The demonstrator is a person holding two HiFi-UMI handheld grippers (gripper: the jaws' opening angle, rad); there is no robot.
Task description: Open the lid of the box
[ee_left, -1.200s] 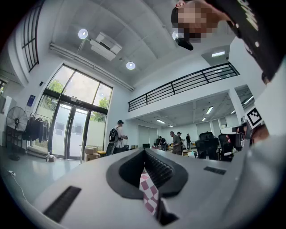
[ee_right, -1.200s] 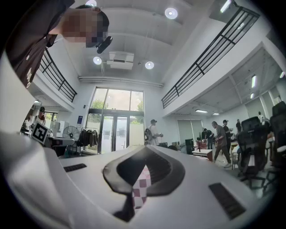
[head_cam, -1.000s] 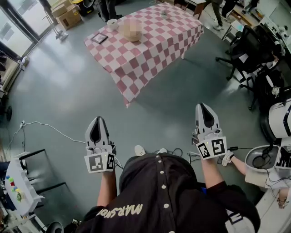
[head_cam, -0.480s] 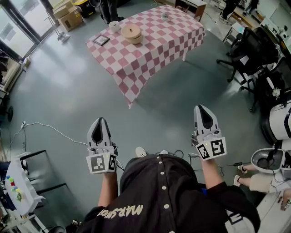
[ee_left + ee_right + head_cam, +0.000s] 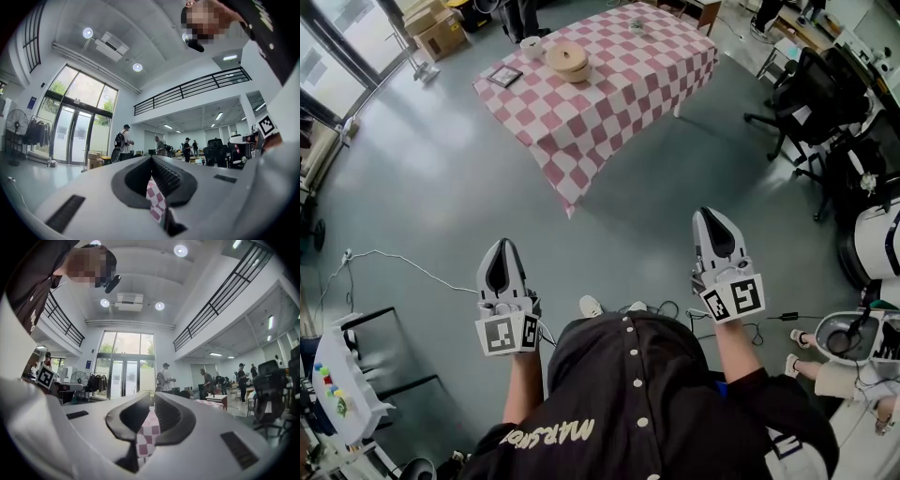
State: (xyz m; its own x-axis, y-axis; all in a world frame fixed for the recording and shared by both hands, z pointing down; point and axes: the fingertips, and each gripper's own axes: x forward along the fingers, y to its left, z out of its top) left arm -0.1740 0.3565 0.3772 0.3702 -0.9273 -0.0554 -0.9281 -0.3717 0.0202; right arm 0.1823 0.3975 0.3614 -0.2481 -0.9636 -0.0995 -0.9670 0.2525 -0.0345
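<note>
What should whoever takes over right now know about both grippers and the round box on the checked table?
Left gripper: shut, empty.
Right gripper: jaws have just been opening to a slit, nothing between them.
Round tan wooden box: lid on, near the far end of the red-and-white checked table, well ahead across the floor.
Done: nothing.
Left: approach, grip the lid, lift it off.
</note>
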